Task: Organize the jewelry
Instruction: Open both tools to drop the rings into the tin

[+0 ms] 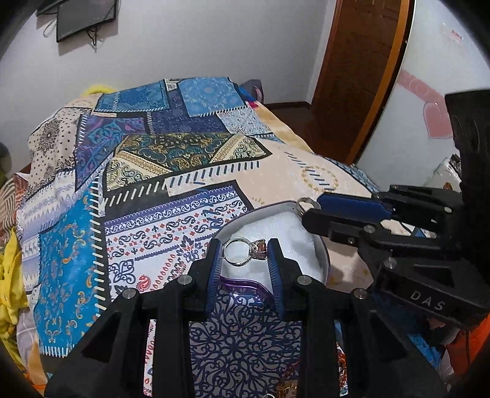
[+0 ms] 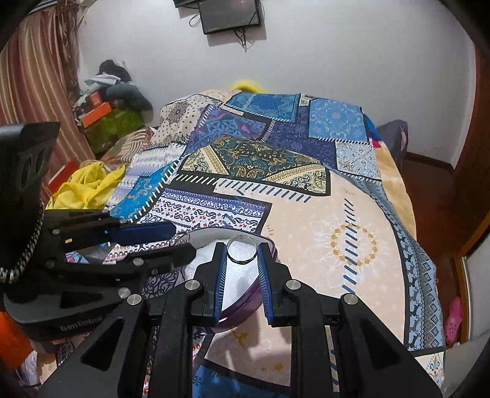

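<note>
A purple heart-shaped box (image 1: 245, 283) with white padding lies on the patterned bedspread. My left gripper (image 1: 244, 251) is shut on a silver ring with a pink stone (image 1: 243, 251), held over the padding. My right gripper (image 2: 242, 251) is shut on a plain silver band (image 2: 242, 250), held above the box's far rim (image 2: 269, 242). In the left wrist view the right gripper (image 1: 307, 208) reaches in from the right with the band (image 1: 303, 204) at its tips. In the right wrist view the left gripper (image 2: 180, 240) comes in from the left, its ring mostly hidden.
The patchwork bedspread (image 1: 171, 171) covers the bed. Yellow cloth (image 2: 88, 183) and boxes (image 2: 101, 113) lie to the left. A wooden door frame (image 1: 361, 76) stands at the right. A dark screen (image 2: 229, 13) hangs on the wall.
</note>
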The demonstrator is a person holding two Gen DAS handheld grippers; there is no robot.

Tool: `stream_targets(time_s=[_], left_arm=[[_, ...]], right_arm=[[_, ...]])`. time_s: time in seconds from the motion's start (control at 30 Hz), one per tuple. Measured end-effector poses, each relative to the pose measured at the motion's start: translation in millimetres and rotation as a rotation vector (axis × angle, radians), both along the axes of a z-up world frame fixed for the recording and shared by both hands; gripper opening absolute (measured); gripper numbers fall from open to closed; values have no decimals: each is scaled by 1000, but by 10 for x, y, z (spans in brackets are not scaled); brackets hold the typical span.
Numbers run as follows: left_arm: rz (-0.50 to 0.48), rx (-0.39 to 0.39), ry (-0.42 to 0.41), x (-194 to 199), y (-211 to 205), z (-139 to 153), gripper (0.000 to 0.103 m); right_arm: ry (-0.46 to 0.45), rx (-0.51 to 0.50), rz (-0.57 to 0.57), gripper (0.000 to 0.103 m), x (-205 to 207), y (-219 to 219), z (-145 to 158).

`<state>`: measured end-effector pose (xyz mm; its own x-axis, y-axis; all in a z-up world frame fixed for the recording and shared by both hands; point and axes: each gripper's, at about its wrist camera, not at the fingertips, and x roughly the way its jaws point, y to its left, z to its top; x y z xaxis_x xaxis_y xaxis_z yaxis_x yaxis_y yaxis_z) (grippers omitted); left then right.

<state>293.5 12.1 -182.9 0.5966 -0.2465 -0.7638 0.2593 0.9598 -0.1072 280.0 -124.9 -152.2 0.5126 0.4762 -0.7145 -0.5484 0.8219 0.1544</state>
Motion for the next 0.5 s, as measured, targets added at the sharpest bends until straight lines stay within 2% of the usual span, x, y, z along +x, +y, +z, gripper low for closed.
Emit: stream_targets(time_s=[0.5], left_arm=[[9,-17,31,53,43,-50,29]], right_arm=[[58,-29,15,19,89,54,-46]])
